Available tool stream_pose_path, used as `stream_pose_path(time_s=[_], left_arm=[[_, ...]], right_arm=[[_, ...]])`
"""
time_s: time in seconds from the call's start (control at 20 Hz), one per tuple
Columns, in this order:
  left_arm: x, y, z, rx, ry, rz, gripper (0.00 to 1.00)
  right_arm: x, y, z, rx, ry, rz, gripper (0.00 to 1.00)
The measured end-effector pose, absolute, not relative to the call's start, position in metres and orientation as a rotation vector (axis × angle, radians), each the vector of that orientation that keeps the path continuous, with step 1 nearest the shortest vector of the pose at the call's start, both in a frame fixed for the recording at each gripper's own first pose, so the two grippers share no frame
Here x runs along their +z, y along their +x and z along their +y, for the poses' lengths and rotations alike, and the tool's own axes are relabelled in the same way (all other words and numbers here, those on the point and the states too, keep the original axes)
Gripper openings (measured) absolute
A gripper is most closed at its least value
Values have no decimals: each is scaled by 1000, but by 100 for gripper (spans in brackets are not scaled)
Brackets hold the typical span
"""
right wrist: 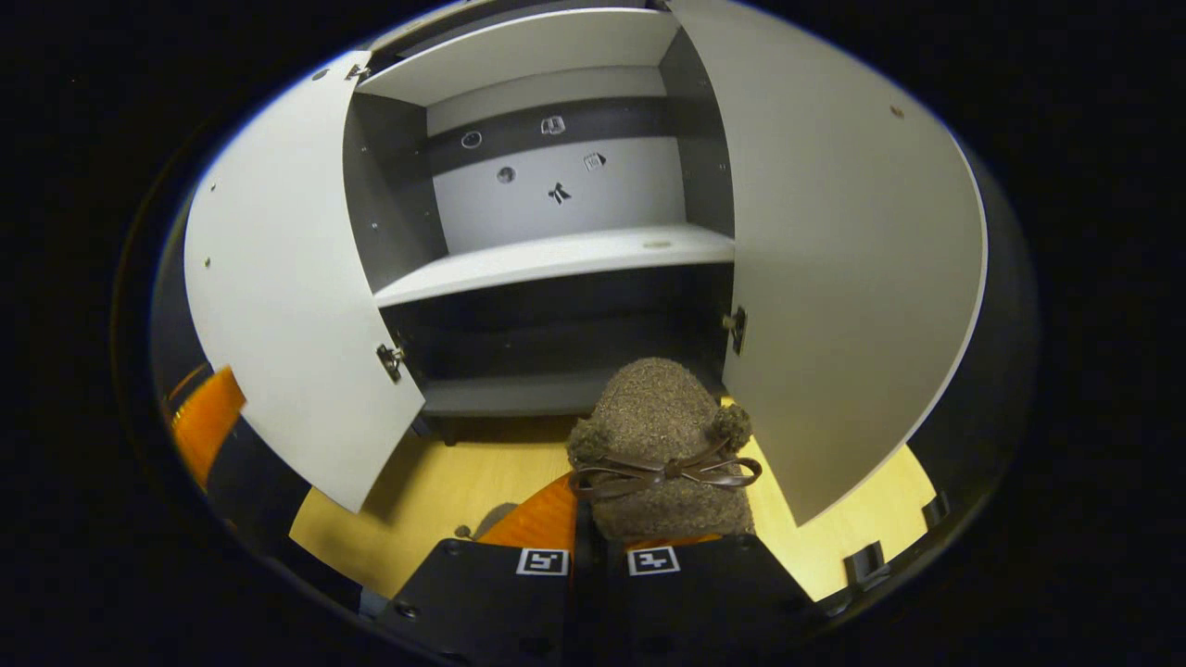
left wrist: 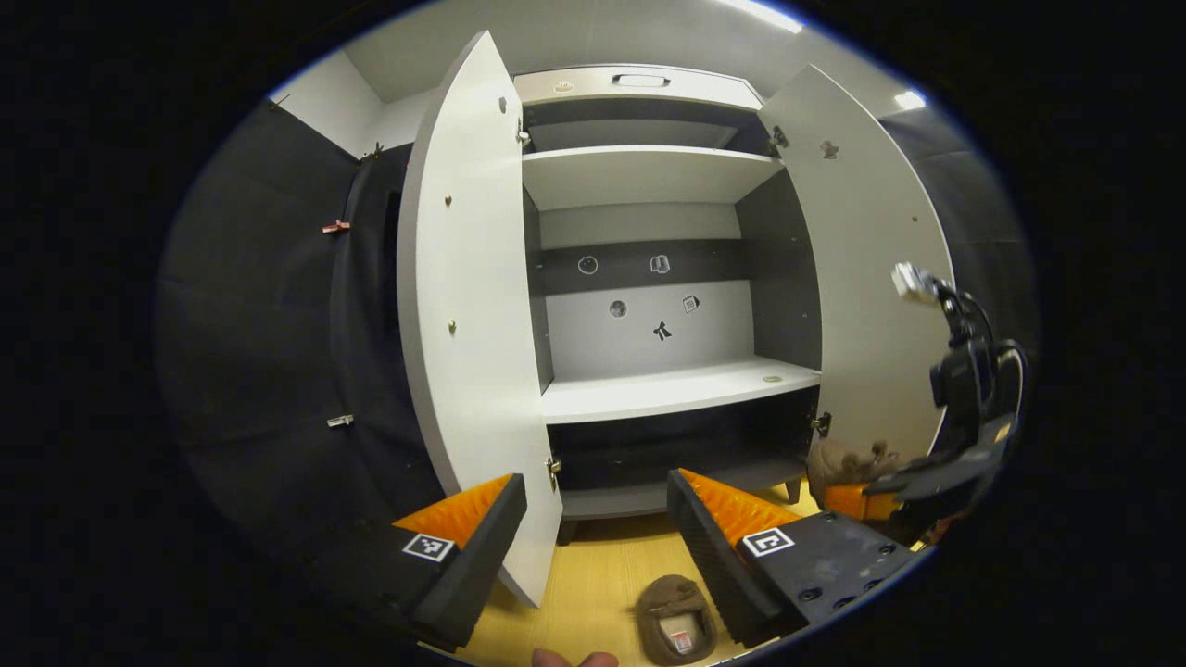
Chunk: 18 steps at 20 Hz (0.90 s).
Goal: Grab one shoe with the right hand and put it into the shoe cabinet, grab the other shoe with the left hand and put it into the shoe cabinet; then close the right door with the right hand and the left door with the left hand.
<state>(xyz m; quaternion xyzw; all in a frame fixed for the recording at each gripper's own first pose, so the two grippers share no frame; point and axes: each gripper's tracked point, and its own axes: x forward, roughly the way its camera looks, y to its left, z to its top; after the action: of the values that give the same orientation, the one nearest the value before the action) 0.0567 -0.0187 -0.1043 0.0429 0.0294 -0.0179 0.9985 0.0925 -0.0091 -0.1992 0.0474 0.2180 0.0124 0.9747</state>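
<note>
Both views face the open shoe cabinet (left wrist: 649,278) (right wrist: 556,232) from low; right gripper view nearer.

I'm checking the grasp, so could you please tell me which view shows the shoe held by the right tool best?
The right gripper view: the held shoe sits close and central, bow visible, between the right tool fingers. The left gripper view shows it small and partly hidden near the right edge.

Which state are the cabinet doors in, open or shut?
Open. The left door and right door both swing outward, so the white shelf and the dark bottom compartment behind them show.
</note>
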Motion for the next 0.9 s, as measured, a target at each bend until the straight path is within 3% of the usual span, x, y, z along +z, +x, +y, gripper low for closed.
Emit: stream_pose_path(time_s=[0.5,0.9], left_arm=[[-89,59,-17,-37,58,43,96],[-84,67,-14,-25,50,38,96]], right_arm=[[-65,201,12,58,42,320,9],[-58,330,16,67,92,400,8]])
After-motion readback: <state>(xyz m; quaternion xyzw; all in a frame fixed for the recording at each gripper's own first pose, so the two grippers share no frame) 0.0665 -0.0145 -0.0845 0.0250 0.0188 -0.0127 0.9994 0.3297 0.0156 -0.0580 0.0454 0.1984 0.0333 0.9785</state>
